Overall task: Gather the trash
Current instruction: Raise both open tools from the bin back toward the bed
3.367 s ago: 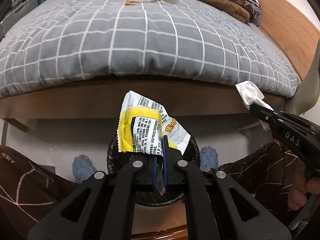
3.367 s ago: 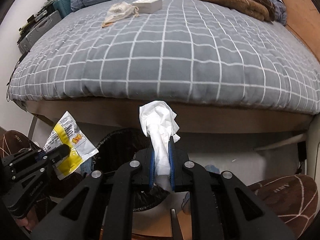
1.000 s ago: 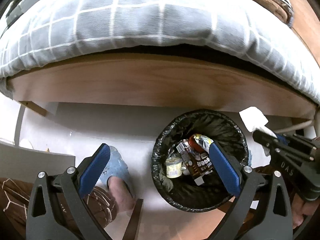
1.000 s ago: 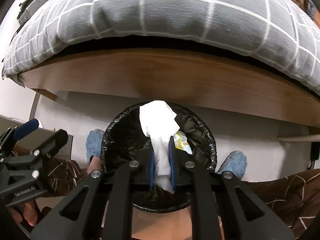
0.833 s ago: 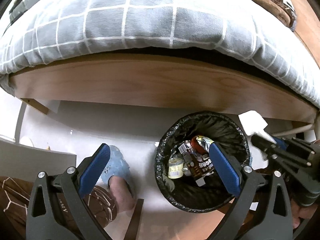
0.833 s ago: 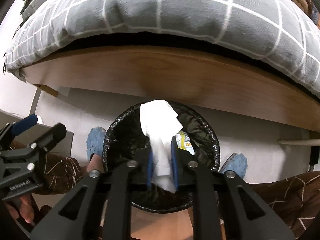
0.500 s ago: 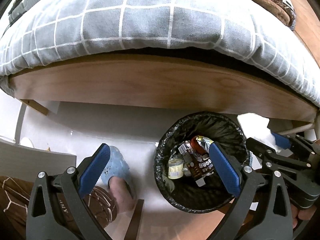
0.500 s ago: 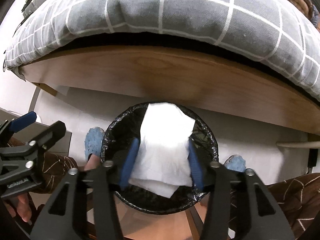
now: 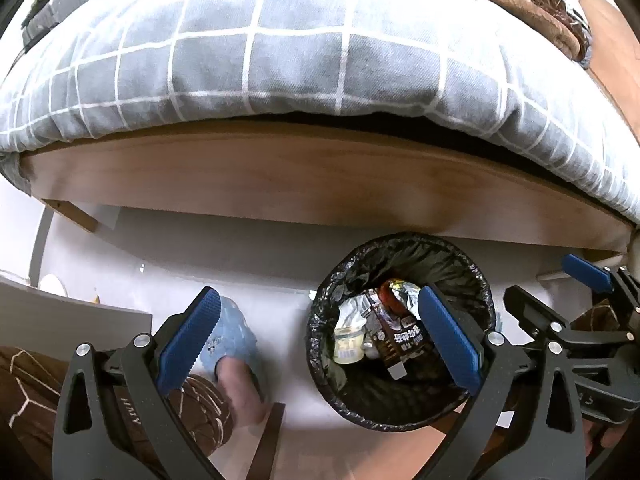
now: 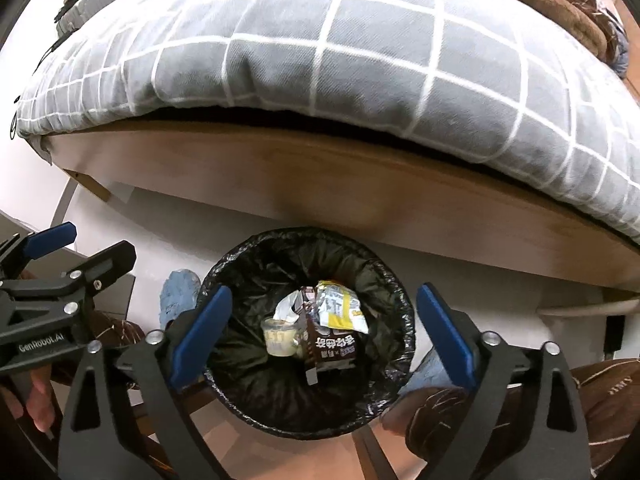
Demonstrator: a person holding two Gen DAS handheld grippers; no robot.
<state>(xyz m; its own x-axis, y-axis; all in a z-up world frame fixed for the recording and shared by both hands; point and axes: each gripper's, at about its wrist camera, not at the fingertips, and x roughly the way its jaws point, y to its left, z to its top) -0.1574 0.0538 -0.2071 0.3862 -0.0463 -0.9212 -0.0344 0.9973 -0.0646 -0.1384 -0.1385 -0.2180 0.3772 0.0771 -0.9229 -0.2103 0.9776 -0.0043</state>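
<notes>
Both wrist views steeply downward, sharing the bin [image 9: 400, 412] [image 10: 308, 412] (close).

Pale floor [image 10: 168, 236], black-lined trash bin [image 10: 256, 400] standing on it, beside wooden bed frame [image 10: 320, 176]

Your left gripper [image 9: 320, 344] points steeply downward, its blue-padded fingers [image 9: 188, 344] spread wide with nothing clamped between them. Your right gripper [image 10: 322, 336] tilts down at much the same angle, and its jaws are opening, the fingers [image 10: 446, 336] already far apart and gripping nothing. The two grippers sit side by side, near each other. Your left hand [image 10: 38, 396] shows at its gripper's handle; your knees and feet lie below.
</notes>
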